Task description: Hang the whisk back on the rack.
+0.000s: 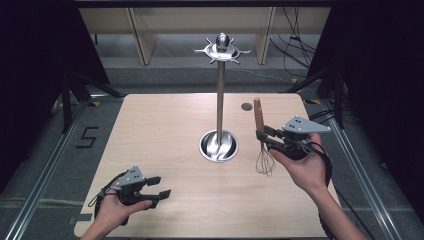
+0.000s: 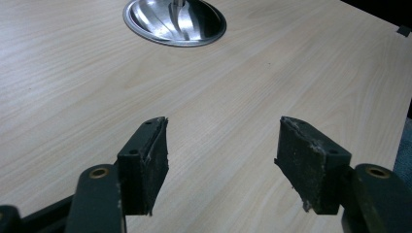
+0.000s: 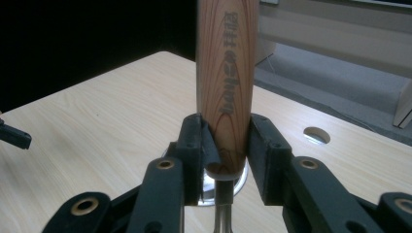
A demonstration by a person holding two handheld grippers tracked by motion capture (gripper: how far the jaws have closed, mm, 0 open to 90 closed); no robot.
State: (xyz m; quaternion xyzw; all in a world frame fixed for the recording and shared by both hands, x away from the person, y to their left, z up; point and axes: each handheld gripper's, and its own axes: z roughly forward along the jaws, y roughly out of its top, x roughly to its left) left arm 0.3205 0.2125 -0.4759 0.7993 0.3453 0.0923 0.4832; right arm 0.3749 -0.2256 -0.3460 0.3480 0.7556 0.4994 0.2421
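Observation:
A whisk with a wooden handle [image 1: 258, 116] and wire loops [image 1: 264, 161] hangs upright above the table's right side. My right gripper [image 1: 261, 139] is shut on the lower end of that handle [image 3: 226, 82], one pad on each side, wires pointing down. A tall metal utensil stand [image 1: 220, 95] with a hooked crown [image 1: 222, 50] and a round steel base [image 1: 218, 145] rises at the table's centre, left of the whisk. My left gripper [image 1: 160, 187] rests open near the front left of the table, nothing between its pads [image 2: 145, 165]. The stand's base [image 2: 175, 22] lies ahead of it.
The light wooden table [image 1: 165, 125] has a small round hole [image 1: 246, 106] at the back right. Black frames and cables stand beyond both side edges. A shelf unit sits behind the table. The other gripper's jaw tip [image 3: 14, 136] pokes in at the left of the right gripper view.

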